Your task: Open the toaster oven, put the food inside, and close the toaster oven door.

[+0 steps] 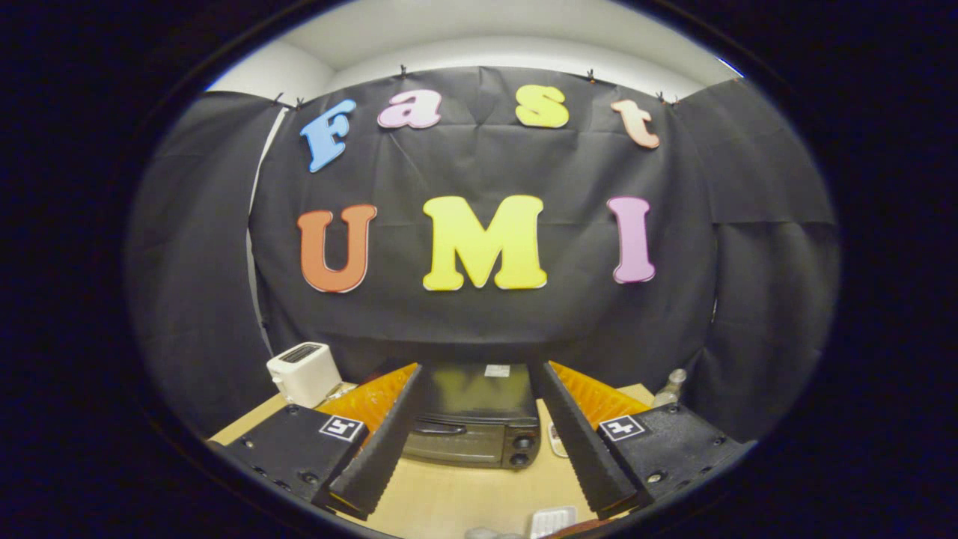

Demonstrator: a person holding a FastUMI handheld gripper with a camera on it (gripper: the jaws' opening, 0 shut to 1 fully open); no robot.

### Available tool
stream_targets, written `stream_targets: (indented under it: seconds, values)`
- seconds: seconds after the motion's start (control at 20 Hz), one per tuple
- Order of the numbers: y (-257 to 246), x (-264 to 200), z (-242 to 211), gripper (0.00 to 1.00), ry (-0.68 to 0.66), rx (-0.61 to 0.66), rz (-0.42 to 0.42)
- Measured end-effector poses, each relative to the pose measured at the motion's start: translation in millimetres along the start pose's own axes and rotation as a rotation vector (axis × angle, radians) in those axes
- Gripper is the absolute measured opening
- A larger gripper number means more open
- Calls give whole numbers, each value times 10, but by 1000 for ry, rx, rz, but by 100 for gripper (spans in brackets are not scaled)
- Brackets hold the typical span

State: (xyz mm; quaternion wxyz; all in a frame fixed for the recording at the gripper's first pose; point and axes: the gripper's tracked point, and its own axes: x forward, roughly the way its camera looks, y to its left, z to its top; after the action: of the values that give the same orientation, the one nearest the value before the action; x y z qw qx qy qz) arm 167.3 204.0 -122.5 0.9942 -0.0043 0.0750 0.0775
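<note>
- Gripper view: the gripper (479, 389) hangs above a pale wooden table (449, 498), its two fingers spread wide apart and holding nothing
- A dark toaster oven (473, 423) stands on the table beyond the fingers, seen between them, door closed, two knobs at its right
- A white toaster (303, 372) stands well apart to its left
- A small clear bottle (671, 387) stands to the oven's right
- A white ridged thing (552, 520) lies on the table near the fingers; what it is cannot be told

The gripper (479, 389) hangs level, fingers spread wide, holding nothing.
</note>
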Motion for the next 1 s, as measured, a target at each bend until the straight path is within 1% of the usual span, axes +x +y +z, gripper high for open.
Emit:
stream_targets:
  seconds: [0.3, 0.5, 0.55, 0.7, 0.8, 1.0]
  values:
    - [386, 855, -606, 99, 83, 10, -3]
    - [606, 1260, -1017, 99, 170, -7, 4]
    - [655, 1298, -1092, 99, 185, -5, 11]
    - [598, 1404, -1295, 100, 228, -28, -38]
    - [591, 1379, -1289, 100, 213, -24, -49]
    - [612, 1261, -1353, 100, 226, -30, -50]
